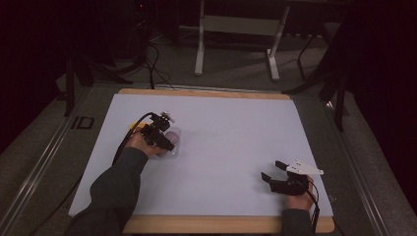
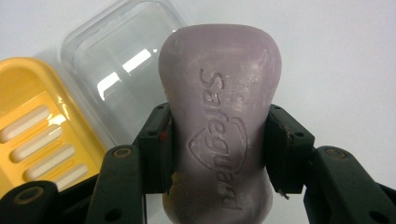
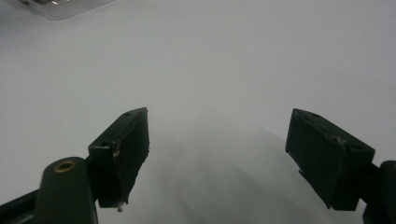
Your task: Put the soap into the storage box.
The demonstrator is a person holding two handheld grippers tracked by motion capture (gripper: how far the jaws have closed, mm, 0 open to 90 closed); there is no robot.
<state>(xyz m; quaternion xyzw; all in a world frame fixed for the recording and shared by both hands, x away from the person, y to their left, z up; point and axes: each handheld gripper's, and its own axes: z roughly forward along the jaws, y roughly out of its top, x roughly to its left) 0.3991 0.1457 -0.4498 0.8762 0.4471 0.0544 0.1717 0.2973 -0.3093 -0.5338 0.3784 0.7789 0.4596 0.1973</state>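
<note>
Left gripper (image 2: pixel 217 154) clamped purple soap bar (image 2: pixel 219 116) near tabletop's left edge, above clear lid (image 2: pixel 112 70) and yellow tray (image 2: pixel 42 121). Right gripper (image 3: pixel 217 154) hung released. Risk: waxy bar slipping sideways from narrow pad contact.

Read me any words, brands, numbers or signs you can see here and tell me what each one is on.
"Safeguard": embossed lengthwise on the purple soap bar, above a shield outline, where the left hand-held gripper clamps it.
"ID": dark letters on the grey floor left of the table, in the high view.
The yellow soap dish, the clear lid and the open right hand-held gripper bear no readable text.
</note>
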